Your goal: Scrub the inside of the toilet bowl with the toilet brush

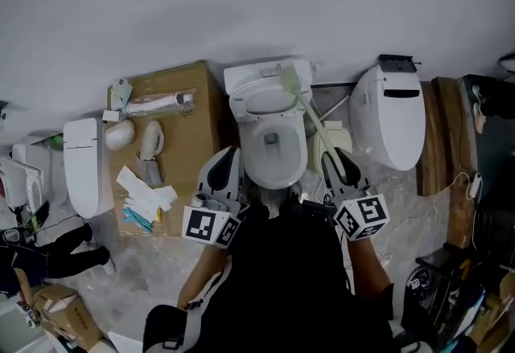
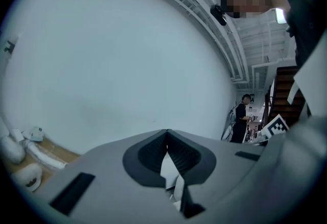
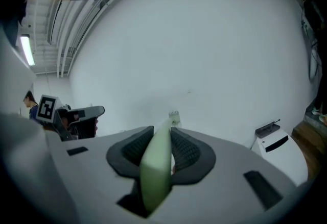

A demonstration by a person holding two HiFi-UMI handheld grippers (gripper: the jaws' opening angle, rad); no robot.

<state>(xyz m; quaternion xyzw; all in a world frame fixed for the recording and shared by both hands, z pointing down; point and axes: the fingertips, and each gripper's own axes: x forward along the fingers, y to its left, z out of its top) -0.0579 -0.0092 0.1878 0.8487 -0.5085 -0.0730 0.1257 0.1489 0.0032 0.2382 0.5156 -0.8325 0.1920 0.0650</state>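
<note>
The flat brown cardboard sheet (image 1: 193, 160) is lying left of the work area, carrying assorted fittings. The left gripper (image 2: 166, 139) is hovering by the bowl's front-left edge, its jaws pressed together on nothing. The open white ceramic toilet bowl (image 1: 273, 176) is standing at centre. The pale green long-handled toilet brush (image 1: 310, 114) is slanting across the bowl's right rim. Its head is showing over the rear rim; contact cannot be confirmed. The right gripper (image 3: 162, 133) is clamping the handle's lower end.

Assessment: scrubbing is not yet under way. The head needs lowering below the rim, then sweeping round the inner wall. The clamp must be holding firm enough that the slim handle is not twisting.
</note>
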